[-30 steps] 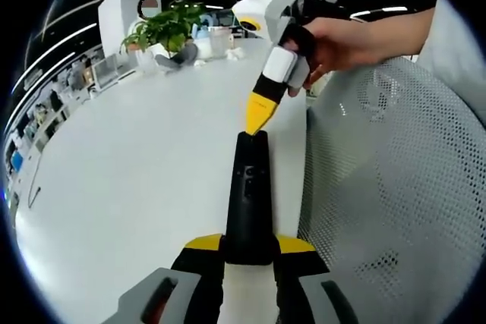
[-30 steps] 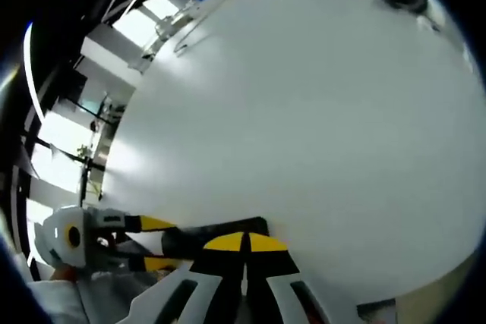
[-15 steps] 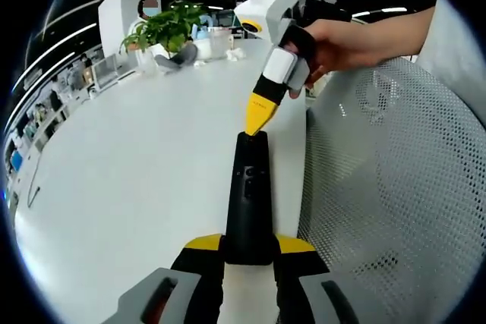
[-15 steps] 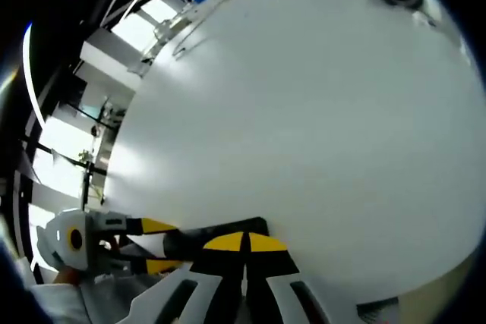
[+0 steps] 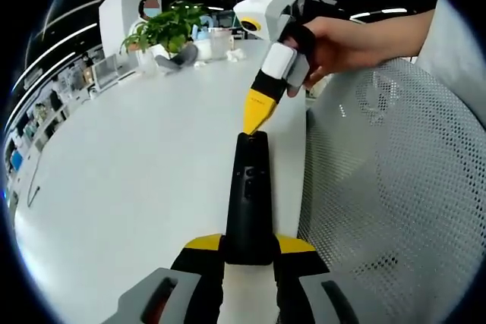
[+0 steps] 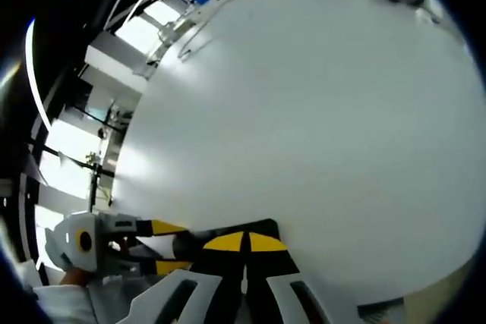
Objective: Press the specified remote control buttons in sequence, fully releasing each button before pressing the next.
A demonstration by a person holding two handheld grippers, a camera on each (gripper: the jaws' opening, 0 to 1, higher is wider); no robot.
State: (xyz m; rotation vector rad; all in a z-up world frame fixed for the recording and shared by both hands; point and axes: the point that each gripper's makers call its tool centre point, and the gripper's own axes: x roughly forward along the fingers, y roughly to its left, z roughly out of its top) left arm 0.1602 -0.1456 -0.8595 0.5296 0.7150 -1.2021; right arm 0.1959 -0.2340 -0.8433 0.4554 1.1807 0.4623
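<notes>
A black remote control (image 5: 249, 195) lies lengthwise over the white table, buttons facing up. My left gripper (image 5: 249, 246) is shut on its near end, a yellow finger on each side. My right gripper (image 5: 255, 121), held by a hand, comes down from the upper right. It is shut, and its yellow tips meet at the remote's far end, touching it or just above it. In the right gripper view, my right gripper (image 6: 244, 242) has its shut tips over the remote (image 6: 262, 228). The left gripper (image 6: 171, 246) grips that remote from the left.
The white table (image 5: 129, 180) stretches away to the left. Its right edge runs just beside the remote, with a white mesh chair back (image 5: 387, 187) past it. A potted plant (image 5: 168, 26) and small items stand at the far end.
The right gripper has tilted slightly while its tips stay at the remote's far end. The right gripper view has shifted a little. The left gripper and remote have not moved.
</notes>
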